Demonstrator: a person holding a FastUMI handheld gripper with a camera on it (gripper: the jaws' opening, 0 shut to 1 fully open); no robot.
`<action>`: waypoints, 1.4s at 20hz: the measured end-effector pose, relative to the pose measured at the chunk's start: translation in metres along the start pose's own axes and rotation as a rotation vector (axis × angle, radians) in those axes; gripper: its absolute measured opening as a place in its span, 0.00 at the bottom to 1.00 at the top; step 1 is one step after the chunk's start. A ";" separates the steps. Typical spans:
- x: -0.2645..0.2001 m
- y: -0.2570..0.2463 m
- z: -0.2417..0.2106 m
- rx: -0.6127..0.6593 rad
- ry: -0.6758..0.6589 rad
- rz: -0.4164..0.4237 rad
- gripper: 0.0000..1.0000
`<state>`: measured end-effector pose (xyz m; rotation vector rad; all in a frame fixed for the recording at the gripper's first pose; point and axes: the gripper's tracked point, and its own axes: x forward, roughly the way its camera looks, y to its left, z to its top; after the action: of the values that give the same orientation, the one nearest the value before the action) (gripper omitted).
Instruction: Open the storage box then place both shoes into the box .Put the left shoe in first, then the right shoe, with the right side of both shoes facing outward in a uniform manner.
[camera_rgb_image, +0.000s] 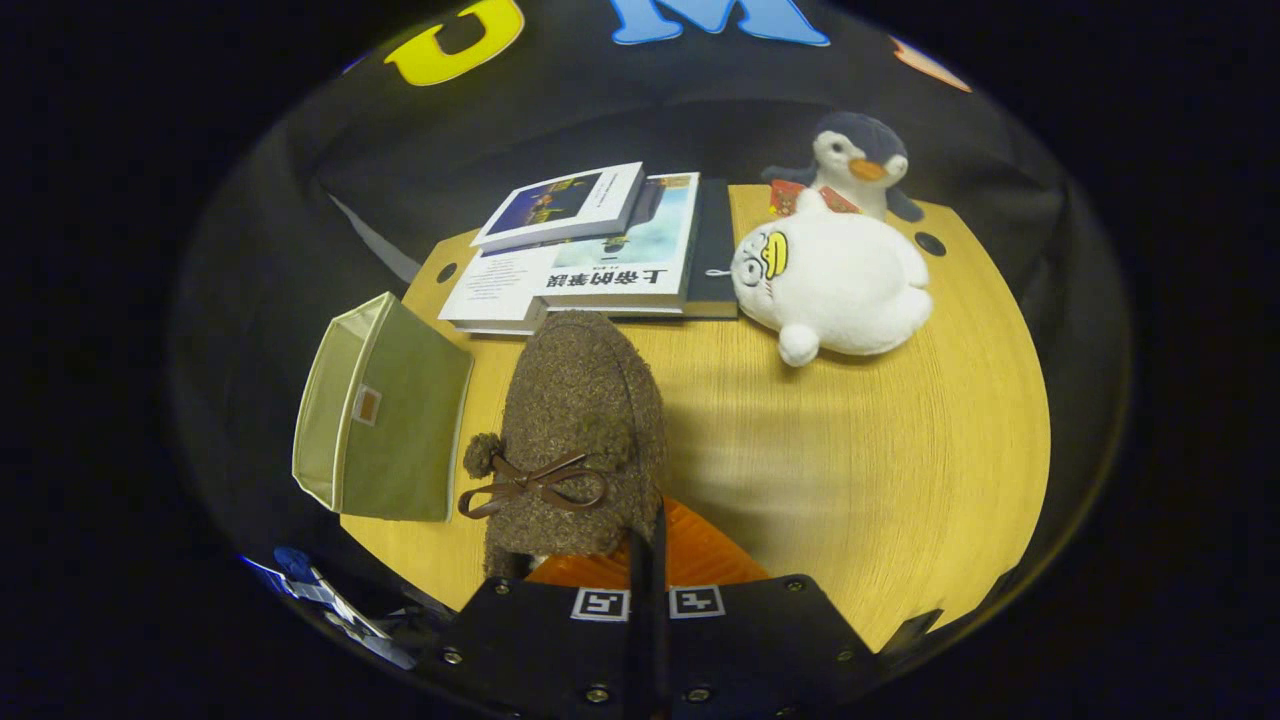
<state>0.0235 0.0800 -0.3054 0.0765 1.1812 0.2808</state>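
Observation:
A brown fuzzy shoe (580, 420) with a thin brown bow and a pom-pom hangs just ahead of my fingers, toe pointing away toward the books. My gripper (648, 545) is shut on the shoe's heel rim, with both fingers pressed close together. The green fabric storage box (390, 410) stands just left of the shoe, at the left edge of the wooden table (900, 450). A small tag sits on its near face and its paler side is turned left. I cannot tell whether the box is open. The shoe hides the table beneath it.
A stack of books (590, 250) lies beyond the shoe at the back of the table. A white plush seal (835, 280) lies to their right, with a plush penguin (860, 160) behind it. Bare tabletop stretches right of the shoe.

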 end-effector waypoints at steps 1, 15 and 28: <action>-0.001 0.007 0.003 -0.019 -0.004 0.002 0.00; -0.003 0.131 0.053 -0.170 -0.021 0.112 0.00; 0.012 0.240 0.090 -0.303 -0.035 0.202 0.00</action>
<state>0.0676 0.3221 -0.2324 -0.0651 1.0859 0.6305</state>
